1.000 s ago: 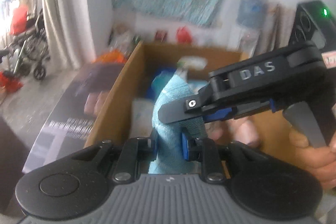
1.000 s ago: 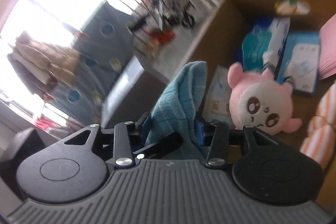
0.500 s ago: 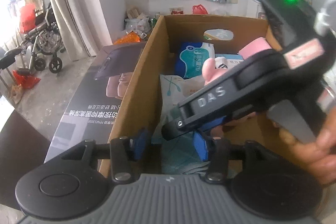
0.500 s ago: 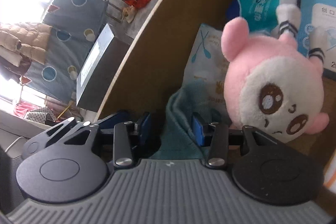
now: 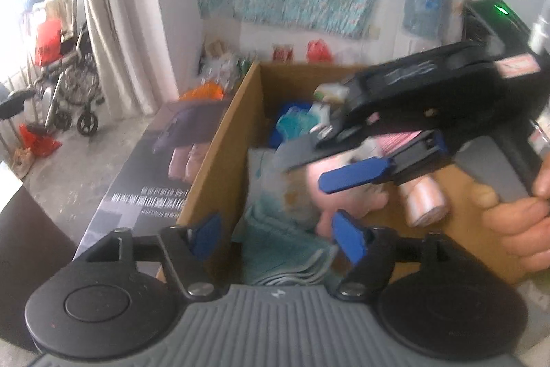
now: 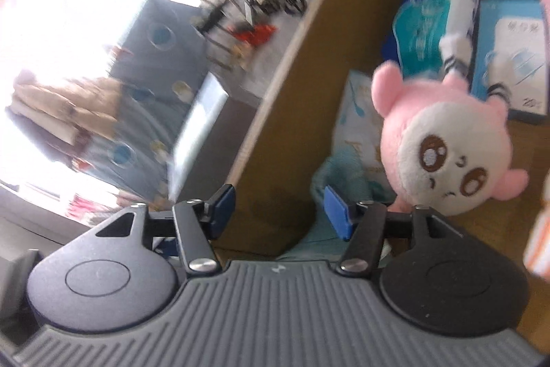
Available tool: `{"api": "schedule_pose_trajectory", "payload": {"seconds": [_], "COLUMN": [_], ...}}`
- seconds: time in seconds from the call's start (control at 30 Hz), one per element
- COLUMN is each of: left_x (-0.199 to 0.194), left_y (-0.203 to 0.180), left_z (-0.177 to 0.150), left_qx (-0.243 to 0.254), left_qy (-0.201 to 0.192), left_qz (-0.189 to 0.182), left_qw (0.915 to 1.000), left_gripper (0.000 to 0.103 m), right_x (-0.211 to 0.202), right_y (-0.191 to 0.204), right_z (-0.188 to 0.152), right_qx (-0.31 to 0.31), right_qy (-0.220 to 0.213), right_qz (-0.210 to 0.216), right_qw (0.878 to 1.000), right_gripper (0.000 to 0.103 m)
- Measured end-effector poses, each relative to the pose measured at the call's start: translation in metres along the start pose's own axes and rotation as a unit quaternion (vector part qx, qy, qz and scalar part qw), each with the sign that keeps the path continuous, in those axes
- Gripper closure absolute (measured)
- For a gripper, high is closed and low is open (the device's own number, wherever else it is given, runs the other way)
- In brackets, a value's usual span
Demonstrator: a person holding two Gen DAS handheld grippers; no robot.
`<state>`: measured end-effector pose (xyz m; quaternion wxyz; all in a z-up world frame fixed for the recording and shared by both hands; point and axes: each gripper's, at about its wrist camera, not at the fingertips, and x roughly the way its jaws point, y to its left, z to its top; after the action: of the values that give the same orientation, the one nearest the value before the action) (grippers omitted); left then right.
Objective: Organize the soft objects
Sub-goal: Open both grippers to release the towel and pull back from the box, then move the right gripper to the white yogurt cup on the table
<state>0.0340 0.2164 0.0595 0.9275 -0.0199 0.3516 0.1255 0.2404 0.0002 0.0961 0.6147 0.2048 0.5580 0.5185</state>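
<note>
both claws spreading over the cardboard box [image 5: 220, 157]

my left claw [image 5: 278, 238] and right claw [image 6: 275, 207] are opening, gripping nothing; the teal towel [image 5: 285, 250] lies inside the box beside the pink plush [image 6: 447, 143].

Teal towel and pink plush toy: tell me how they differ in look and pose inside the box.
The teal towel is flat, folded cloth in one colour; the pink plush toy is rounded and stuffed, pink with a white face and brown eyes. The teal towel lies low beside the near side wall of the cardboard box; the pink plush toy sits further in, feet toward the packets behind. Both are soft and neither is gripped.
</note>
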Motion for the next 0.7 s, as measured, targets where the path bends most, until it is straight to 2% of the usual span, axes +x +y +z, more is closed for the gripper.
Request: {"api": "schedule_pose_trajectory", "payload": {"seconds": [0.03,0.1,0.17,0.27,0.33,0.4,0.53,0.6,0.7], "left_x": [-0.009,-0.025,-0.039,-0.053,-0.059,-0.060,-0.048,-0.038,-0.022], "left_y": [-0.006,-0.018,-0.036,-0.066,-0.089,-0.110,-0.162,-0.190,-0.228], "left_z": [-0.001,-0.006,-0.012,-0.020,-0.024,-0.028,-0.037,-0.044,-0.062], "left_qx": [0.001,0.003,0.011,0.030,0.040,0.045,0.065,0.080,0.095], "left_qy": [-0.018,-0.049,-0.078,-0.098,-0.104,-0.104,-0.083,-0.065,-0.044], "left_qz": [-0.008,-0.022,-0.045,-0.094,-0.131,-0.164,-0.232,-0.258,-0.289], "left_qw": [0.9998,0.9986,0.9959,0.9903,0.9851,0.9799,0.9669,0.9605,0.9517], "left_gripper": [0.023,0.015,0.012,0.010,0.009,0.008,0.008,0.008,0.009], "right_x": [-0.018,-0.057,-0.099,-0.161,-0.202,-0.242,-0.311,-0.335,-0.353], "right_y": [0.000,-0.002,-0.010,-0.031,-0.046,-0.058,-0.085,-0.095,-0.114], "right_z": [-0.005,-0.024,-0.051,-0.089,-0.115,-0.140,-0.187,-0.207,-0.228], "right_qx": [0.003,0.008,0.010,0.016,0.018,0.020,0.033,0.037,0.061], "right_qy": [-0.018,-0.058,-0.094,-0.142,-0.185,-0.237,-0.329,-0.358,-0.377], "right_qz": [0.019,0.062,0.092,0.099,0.083,0.045,-0.028,-0.056,-0.098], "right_qw": [1.000,0.996,0.991,0.985,0.979,0.970,0.943,0.931,0.919], "right_gripper": [0.039,0.028,0.024,0.020,0.018,0.017,0.016,0.016,0.015]}}
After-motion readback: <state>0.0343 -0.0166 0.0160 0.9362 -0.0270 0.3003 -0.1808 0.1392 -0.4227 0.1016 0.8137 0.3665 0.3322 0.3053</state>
